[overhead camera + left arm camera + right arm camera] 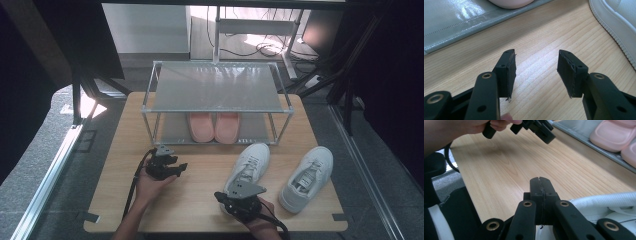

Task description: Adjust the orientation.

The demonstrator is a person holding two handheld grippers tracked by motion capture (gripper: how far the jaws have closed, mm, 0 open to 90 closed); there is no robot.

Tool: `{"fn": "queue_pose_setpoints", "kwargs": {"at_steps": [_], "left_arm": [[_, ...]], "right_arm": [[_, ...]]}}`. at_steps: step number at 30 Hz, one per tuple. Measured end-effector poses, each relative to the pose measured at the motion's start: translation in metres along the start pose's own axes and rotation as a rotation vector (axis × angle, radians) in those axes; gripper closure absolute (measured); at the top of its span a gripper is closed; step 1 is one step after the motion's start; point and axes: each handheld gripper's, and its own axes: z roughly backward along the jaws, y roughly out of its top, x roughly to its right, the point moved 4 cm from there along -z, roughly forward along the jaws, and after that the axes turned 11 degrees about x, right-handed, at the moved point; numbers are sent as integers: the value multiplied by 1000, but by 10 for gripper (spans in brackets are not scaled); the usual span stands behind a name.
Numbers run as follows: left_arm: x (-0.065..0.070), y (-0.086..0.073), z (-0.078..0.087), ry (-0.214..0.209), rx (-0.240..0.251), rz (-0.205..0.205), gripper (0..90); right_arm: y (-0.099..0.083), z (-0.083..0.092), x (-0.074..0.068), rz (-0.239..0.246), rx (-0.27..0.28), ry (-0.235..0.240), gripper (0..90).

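Pink slippers (214, 127) — heels hidden under the rack's top shelf (216, 86).

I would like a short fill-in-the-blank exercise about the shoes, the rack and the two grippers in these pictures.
1. The pair of pink slippers sits on the ______ shelf of the rack.
2. The two white sneakers lie on the wooden ______.
3. The jaws of the left gripper stand ______, with nothing between them.
4. The jaws of the right gripper are ______.

Missing words: lower; table; open; shut
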Motion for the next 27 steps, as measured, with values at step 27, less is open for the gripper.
{"fn": "queue_pose_setpoints", "kwargs": {"at_steps": [27], "left_arm": [[1,-1,0,-3,-4,-1,497]], "right_arm": [[-9,11,3,-1,-20,-37,900]]}}
